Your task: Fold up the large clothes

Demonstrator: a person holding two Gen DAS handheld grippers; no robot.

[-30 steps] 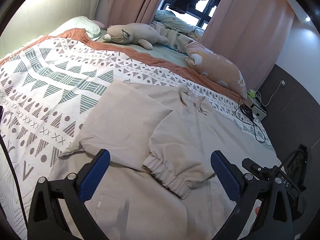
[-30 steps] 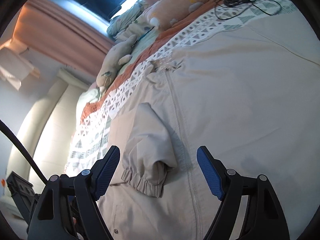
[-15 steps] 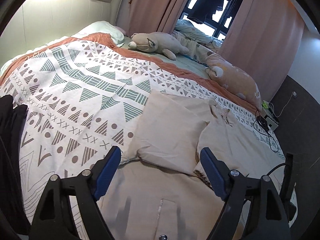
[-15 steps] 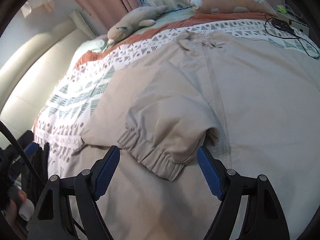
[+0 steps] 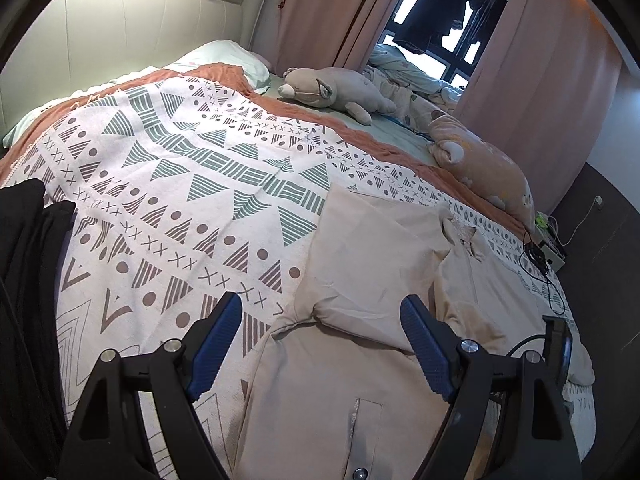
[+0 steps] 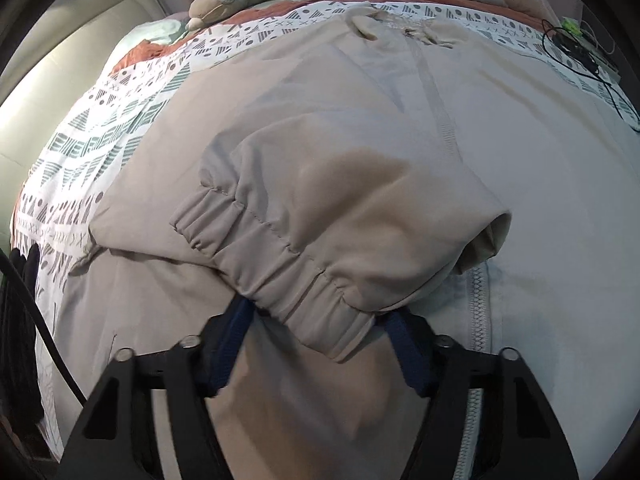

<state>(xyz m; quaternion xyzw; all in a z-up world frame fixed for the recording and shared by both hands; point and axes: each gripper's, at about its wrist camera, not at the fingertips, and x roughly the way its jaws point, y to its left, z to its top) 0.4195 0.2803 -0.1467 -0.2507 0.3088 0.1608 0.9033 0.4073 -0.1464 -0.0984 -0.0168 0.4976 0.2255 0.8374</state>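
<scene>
A large beige jacket (image 5: 360, 400) lies front up on the bed, zip (image 6: 476, 304) closed. Its left sleeve (image 5: 368, 248) is folded across the chest. My left gripper (image 5: 320, 320) hovers open over the jacket's left edge, where the sleeve folds at the armpit, with nothing pinched. My right gripper (image 6: 316, 320) points steeply down at the sleeve's elastic cuff (image 6: 288, 280). Its jaws are closing, the cuff sits between the blue pads (image 6: 232, 336) and hides their tips, and both pads touch the cuff's sides.
A patterned bedspread (image 5: 180, 184) covers the bed. A grey plush toy (image 5: 336, 88) and a peach pillow (image 5: 480, 168) lie at the far side. Dark clothing (image 5: 24, 280) sits at the left edge; cables and a small box (image 5: 548, 248) at the right.
The left gripper slid left along the jacket toward its edge and narrowed a little. The right gripper swung down onto the sleeve cuff, and its pads came in around it.
</scene>
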